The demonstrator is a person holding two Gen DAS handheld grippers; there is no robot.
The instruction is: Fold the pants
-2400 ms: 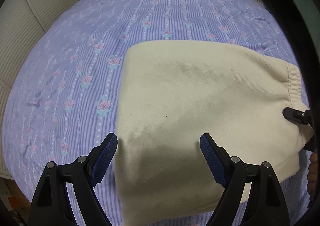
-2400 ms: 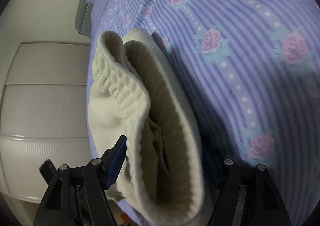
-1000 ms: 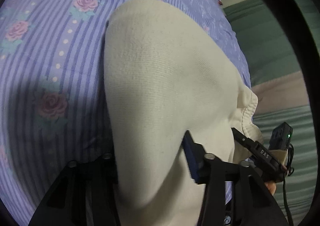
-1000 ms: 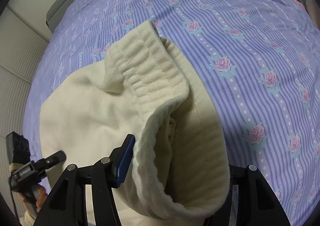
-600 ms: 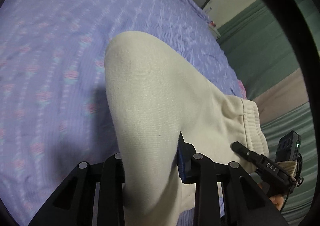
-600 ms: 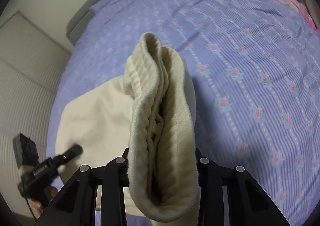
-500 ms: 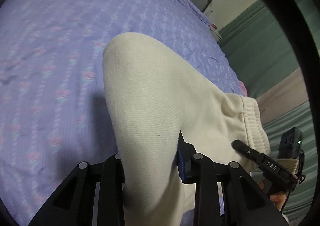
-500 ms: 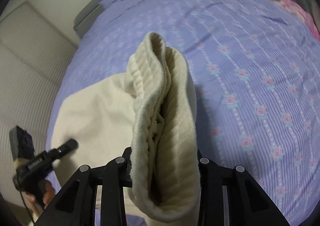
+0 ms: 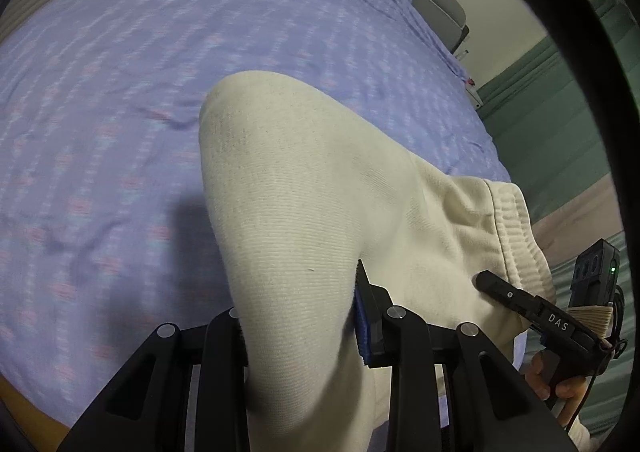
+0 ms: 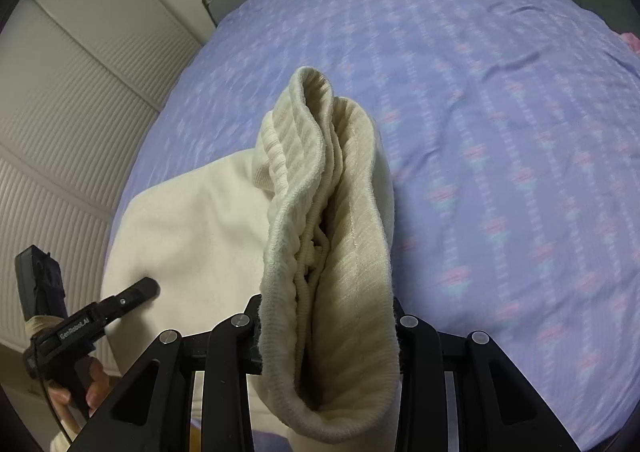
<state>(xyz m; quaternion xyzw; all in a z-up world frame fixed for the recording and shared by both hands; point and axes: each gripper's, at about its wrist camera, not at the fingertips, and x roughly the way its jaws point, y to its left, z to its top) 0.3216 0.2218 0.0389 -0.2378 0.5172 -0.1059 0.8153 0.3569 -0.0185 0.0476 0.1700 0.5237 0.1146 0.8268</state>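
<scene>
While raised above the lilac rose-striped bedspread [image 9: 120,99], cream knitted pants [image 9: 304,187] are pinched narrowly by left gripper [image 9: 298,316] and right gripper [image 10: 326,326], ribbed white wardrobe doors [image 10: 80,91] beside, probably green curtains [image 9: 560,99] beyond.

left gripper [image 9: 298,322] – jaws, wide over the flat pants [image 9: 320,211] earlier, now pinch a bunched fold | right gripper [image 10: 326,326] – jaws closer than before, waistband [image 10: 320,187] squeezed narrow between them | pants now lifted off the bedsheet [image 9: 160,91] | more of the bed in both views than before
</scene>
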